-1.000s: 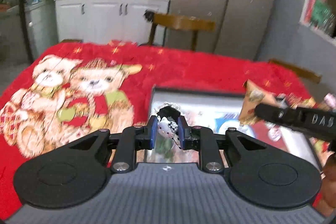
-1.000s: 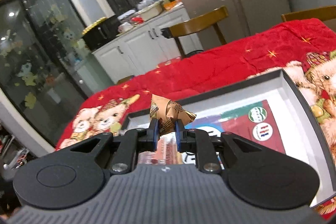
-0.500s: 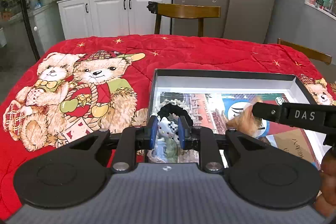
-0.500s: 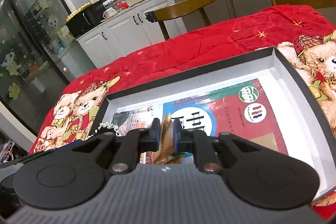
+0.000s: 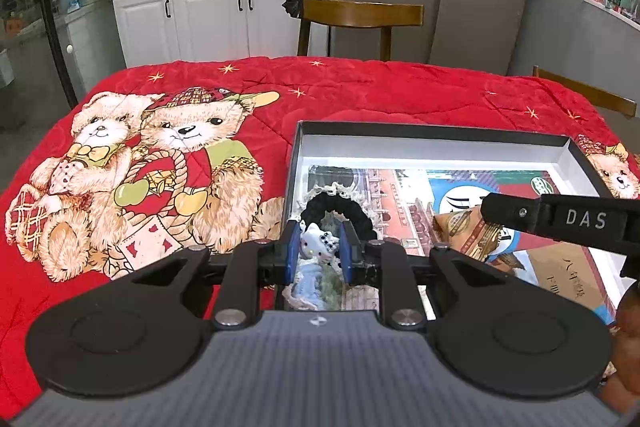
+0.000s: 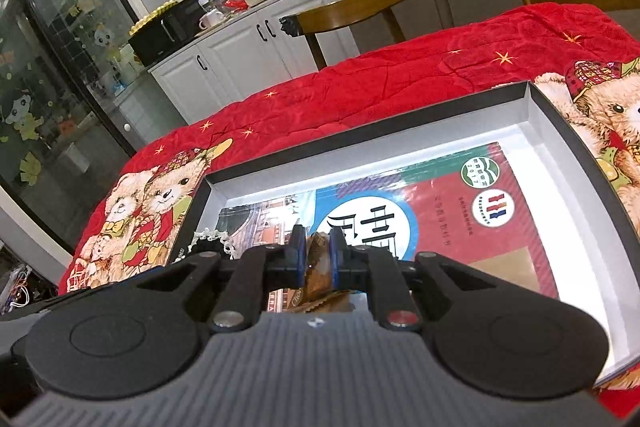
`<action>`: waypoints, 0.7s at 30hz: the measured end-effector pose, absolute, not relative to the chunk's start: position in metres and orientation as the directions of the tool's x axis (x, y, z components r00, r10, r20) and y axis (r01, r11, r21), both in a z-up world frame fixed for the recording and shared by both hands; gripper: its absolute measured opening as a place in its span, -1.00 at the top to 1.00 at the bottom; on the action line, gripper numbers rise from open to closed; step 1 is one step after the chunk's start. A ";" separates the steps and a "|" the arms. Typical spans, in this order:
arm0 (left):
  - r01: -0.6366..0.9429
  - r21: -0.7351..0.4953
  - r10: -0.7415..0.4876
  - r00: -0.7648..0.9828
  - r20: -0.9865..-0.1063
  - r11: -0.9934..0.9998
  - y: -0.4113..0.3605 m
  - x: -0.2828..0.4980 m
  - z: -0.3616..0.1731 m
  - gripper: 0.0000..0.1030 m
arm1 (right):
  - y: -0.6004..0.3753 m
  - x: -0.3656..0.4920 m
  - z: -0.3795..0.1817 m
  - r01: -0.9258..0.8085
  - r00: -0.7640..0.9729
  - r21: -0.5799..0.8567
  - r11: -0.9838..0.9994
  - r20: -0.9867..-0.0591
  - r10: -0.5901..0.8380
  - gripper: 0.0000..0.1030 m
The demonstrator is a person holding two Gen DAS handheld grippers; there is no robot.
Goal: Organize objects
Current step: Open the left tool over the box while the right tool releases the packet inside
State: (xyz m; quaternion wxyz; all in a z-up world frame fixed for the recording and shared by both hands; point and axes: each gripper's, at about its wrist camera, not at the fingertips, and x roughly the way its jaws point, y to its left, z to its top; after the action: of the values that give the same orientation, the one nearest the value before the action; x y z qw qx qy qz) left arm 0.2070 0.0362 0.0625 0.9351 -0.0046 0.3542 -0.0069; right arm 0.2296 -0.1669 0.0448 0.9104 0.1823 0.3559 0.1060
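**Both grippers loaded over the box**

Leftmost, a red blanket (image 5: pixel 340 87) printed with teddy bears is seen spread over the table. Just right of the bears, a shallow box (image 5: pixel 432 131) with a dark outer wall and white inner wall is set on the blanket; a printed sheet (image 6: pixel 440 211) covers its floor.

Over the box's near left corner, the left gripper (image 5: pixel 319 253) is held, its blue pads pinched on a small white cat figure (image 5: pixel 316 245) with a spotted bow. A black hair scrunchie (image 5: pixel 340 203) edged with pale lace is attached around the figure and hangs into the box at that corner. Whether the scrunchie touches the box floor cannot be told.

Further right, the right gripper (image 6: pixel 317 259) is positioned over the middle of the box, fingers pressed nearly together on a brown snack packet (image 6: pixel 318 267). From the left wrist view the packet (image 5: pixel 464 231) is seen low over the printed sheet, below the gripper's black finger marked DAS.

Behind the table, a wooden chair (image 5: pixel 360 15) and white cabinets (image 5: pixel 224 23) are noted.
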 end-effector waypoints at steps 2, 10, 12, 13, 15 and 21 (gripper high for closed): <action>0.004 -0.003 -0.005 0.745 -0.667 1.000 0.036 0.208 0.062 0.52 | -0.167 0.230 0.045 -0.063 0.722 0.412 0.909 -0.610 0.326 0.71; -0.001 0.008 0.006 0.734 -0.679 1.000 0.034 0.207 0.063 0.50 | -0.166 0.230 0.048 -0.097 0.720 0.421 0.902 -0.596 0.355 0.49; -0.002 -0.006 -0.002 0.725 -0.689 1.000 0.037 0.207 0.066 0.50 | -0.165 0.227 0.055 -0.112 0.734 0.407 0.907 -0.581 0.351 0.05; -0.001 -0.016 -0.011 0.723 -0.691 1.000 0.039 0.207 0.069 0.50 | -0.166 0.225 0.059 -0.124 0.741 0.412 0.903 -0.567 0.360 -0.11; -0.006 -0.024 -0.012 0.732 -0.681 1.000 0.043 0.205 0.078 0.50 | -0.169 0.219 0.069 -0.143 0.754 0.429 0.892 -0.537 0.379 -0.16; 0.011 -0.073 -0.052 0.800 -0.598 0.997 0.064 0.188 0.120 -0.16 | -0.177 0.197 0.108 -0.233 0.786 0.443 0.866 -0.438 0.436 -0.49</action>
State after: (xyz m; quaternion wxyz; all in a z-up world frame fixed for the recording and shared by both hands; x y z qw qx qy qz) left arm 0.1876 0.0636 0.1204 0.9481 -0.0329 0.3159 -0.0165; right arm 0.1967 -0.1765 0.1076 0.9266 0.1858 0.2727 0.1804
